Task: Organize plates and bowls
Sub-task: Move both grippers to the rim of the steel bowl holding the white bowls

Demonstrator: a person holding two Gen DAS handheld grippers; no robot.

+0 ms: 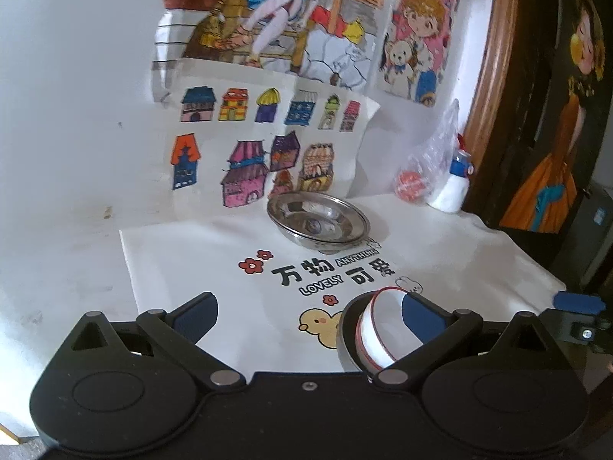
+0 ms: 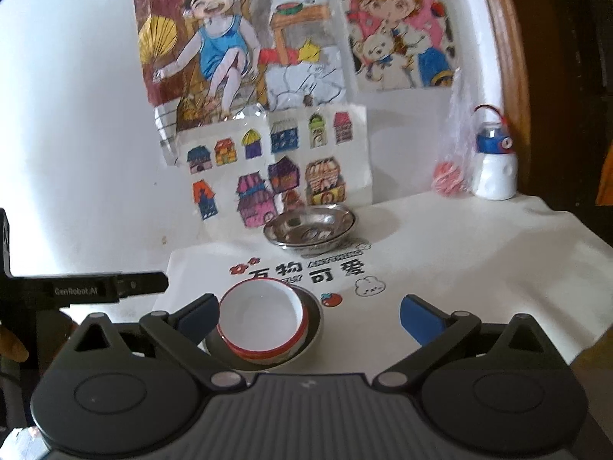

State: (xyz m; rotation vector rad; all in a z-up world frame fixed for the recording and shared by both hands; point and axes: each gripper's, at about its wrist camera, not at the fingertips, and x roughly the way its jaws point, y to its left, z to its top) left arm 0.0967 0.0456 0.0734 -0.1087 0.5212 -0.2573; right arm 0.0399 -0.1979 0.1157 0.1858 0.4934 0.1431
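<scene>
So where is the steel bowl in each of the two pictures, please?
Left wrist view: the steel bowl stands right of centre, beyond the printed black characters, in front of the house drawings.
Right wrist view: the steel bowl stands at centre, beyond the red-rimmed white bowl.
Shared landmark: the sheet of coloured house drawings leaning on the wall just behind it.

plate (image 2: 312, 329) mostly hidden beneath bowls (image 2: 260, 320)
</scene>
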